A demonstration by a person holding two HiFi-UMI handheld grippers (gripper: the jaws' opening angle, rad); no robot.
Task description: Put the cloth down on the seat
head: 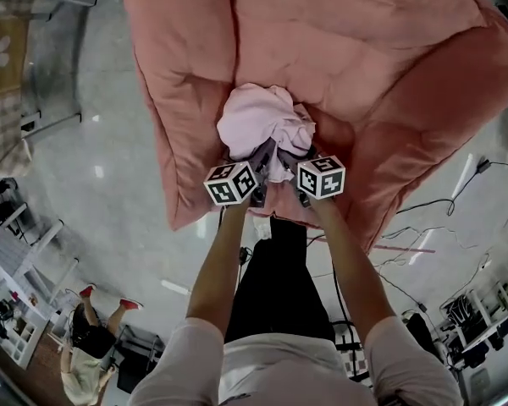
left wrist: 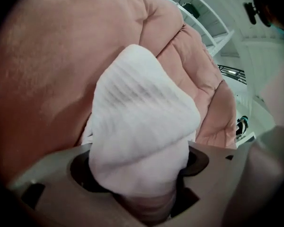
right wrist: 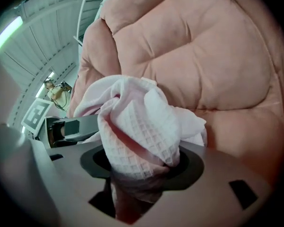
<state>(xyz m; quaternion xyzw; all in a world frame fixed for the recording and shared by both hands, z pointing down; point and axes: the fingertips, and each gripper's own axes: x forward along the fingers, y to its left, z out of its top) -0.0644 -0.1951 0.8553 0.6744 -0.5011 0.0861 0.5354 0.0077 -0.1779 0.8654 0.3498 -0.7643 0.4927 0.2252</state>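
Observation:
A pale pink waffle-weave cloth (head: 262, 121) lies bunched on the front of a big pink padded seat (head: 364, 49). Both grippers meet at its near edge, side by side. The left gripper (head: 259, 157) has a fold of the cloth (left wrist: 142, 122) running down between its jaws, which are hidden under the fabric. The right gripper (head: 291, 156) likewise has the cloth (right wrist: 142, 126) gathered into its jaws. The seat cushion (right wrist: 203, 46) fills the background in the right gripper view and, as cushion (left wrist: 47, 56), in the left gripper view. The left gripper's marker cube (right wrist: 38, 115) shows beside the cloth.
The seat stands on a glossy grey floor (head: 110, 184). Cables (head: 432, 201) trail on the floor at the right. A person (head: 89, 337) sits at the lower left near white racks (head: 17, 235). A chequered surface (head: 4, 74) is at the far left.

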